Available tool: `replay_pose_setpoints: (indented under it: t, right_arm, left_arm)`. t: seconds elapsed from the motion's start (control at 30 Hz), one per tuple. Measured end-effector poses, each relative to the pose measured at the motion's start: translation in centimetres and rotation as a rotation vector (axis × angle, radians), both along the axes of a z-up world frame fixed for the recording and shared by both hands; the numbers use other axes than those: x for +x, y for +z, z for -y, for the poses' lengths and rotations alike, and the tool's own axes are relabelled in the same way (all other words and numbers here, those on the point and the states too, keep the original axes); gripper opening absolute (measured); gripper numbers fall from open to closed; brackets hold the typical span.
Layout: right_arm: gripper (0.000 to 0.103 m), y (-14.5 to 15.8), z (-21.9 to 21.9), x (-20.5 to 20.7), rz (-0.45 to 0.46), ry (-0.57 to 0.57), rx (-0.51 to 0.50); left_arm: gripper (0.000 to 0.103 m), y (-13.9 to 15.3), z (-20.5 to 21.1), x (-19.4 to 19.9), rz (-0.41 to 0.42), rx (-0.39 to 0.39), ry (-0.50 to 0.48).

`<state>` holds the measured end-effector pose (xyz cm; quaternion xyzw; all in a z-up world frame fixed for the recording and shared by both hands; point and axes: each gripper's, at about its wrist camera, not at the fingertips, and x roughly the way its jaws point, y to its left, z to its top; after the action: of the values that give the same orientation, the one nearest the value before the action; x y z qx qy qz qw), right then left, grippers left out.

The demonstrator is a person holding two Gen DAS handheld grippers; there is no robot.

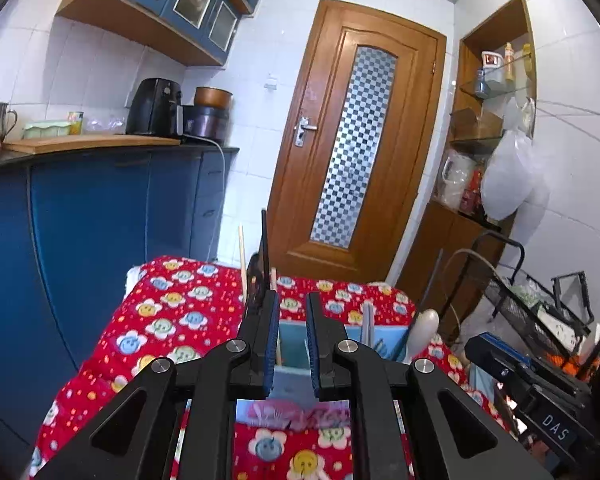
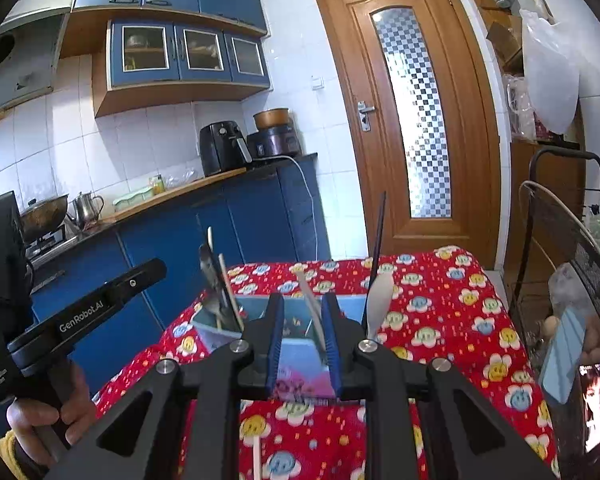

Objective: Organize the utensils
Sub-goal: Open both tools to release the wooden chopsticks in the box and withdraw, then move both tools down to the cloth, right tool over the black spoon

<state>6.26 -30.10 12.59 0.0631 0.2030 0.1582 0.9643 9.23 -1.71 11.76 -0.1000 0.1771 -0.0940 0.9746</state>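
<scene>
Ideally, the spread right hand-held gripper (image 2: pixel 302 320) closes squarely on the white utensil (image 2: pixel 313 312) in the blue organizer (image 2: pixel 216 334), left hand-held gripper (image 1: pixel 292 320) spread.

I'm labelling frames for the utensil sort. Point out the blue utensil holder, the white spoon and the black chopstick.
blue utensil holder (image 2: pixel 300 354): right wrist view, inner wall between the fingers.
white spoon (image 2: pixel 380 296): right wrist view, its bowl.
black chopstick (image 2: pixel 380 224): right wrist view, upper shaft.

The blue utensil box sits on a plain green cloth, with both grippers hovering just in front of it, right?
Not quite. The cloth is red with a pattern of smiling flowers, not plain green; the right wrist view shows it clearly. The rest holds: the blue utensil box sits on it, and the left gripper and right gripper are both just in front of it.
</scene>
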Motion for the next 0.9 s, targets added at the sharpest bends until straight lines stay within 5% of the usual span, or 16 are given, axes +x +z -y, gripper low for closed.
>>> replay_pose_setpoints:
  t: [0.47, 0.9]
  right_arm:
    - [0.024, -2.5, 1.3, -3.6, -0.124, -0.012, 0.006]
    - [0.026, -5.6, 3.6, -4.8, -0.24, -0.045, 0.03]
  left_arm:
    - [0.013, -2.8, 0.3, -2.4, -0.17, -0.017, -0.043]
    - [0.013, -6.7, 3.0, -2.7, -0.375, 0.073, -0.073]
